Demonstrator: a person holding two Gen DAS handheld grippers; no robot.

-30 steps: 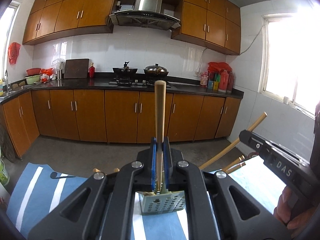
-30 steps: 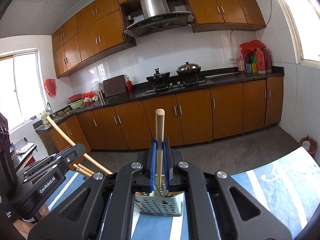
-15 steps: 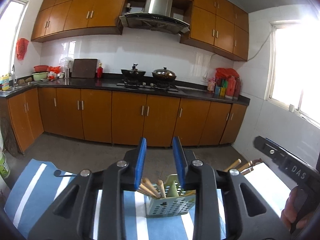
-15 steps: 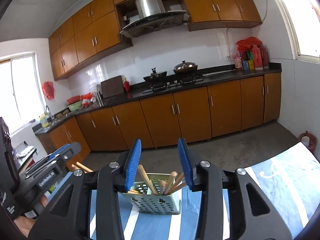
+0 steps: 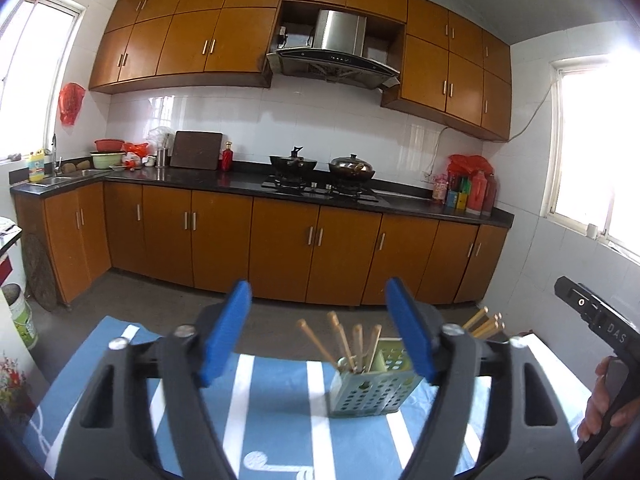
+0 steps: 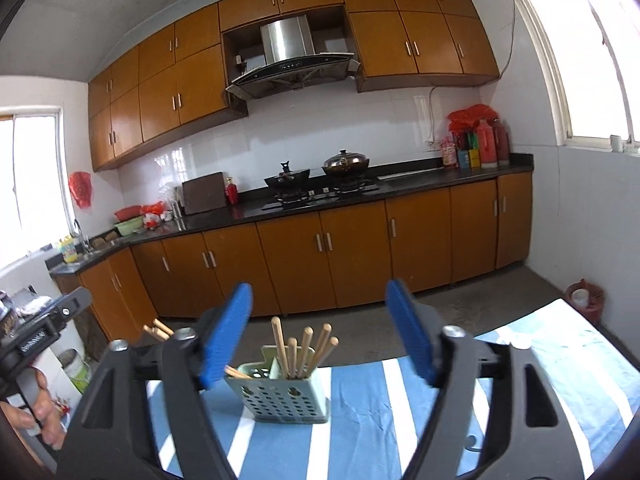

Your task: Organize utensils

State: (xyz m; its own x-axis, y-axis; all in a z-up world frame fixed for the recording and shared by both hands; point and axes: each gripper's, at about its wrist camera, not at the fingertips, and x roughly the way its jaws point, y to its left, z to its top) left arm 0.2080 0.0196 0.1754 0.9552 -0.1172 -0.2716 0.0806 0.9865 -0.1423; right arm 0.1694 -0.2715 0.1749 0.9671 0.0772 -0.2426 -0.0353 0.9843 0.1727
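Observation:
A pale green perforated utensil holder [image 5: 370, 390] [image 6: 282, 394] stands on the blue-and-white striped cloth [image 5: 276, 404] [image 6: 384, 400]. Several wooden chopsticks [image 5: 352, 342] [image 6: 304, 346] stick up out of it. My left gripper [image 5: 318, 330] hangs above and in front of the holder, its blue-padded jaws opening, nothing between them. My right gripper [image 6: 320, 330] is likewise above the holder, jaws opening and empty. Each view shows the other gripper's body at its edge, held by a hand [image 5: 608, 404] [image 6: 40, 408].
More wooden sticks [image 5: 484, 324] [image 6: 158, 330] poke up at the holder's far side. Beyond the table's edge lie the grey floor and the brown cabinets [image 5: 280, 240]. A bucket [image 5: 18, 316] stands at the left, and a red container [image 6: 584, 300] on the floor at the right.
Both grippers let go of the upright chopsticks they held and their jaws spread wide. The chopsticks now stand in the holder. Both grippers drew back and rose a little.

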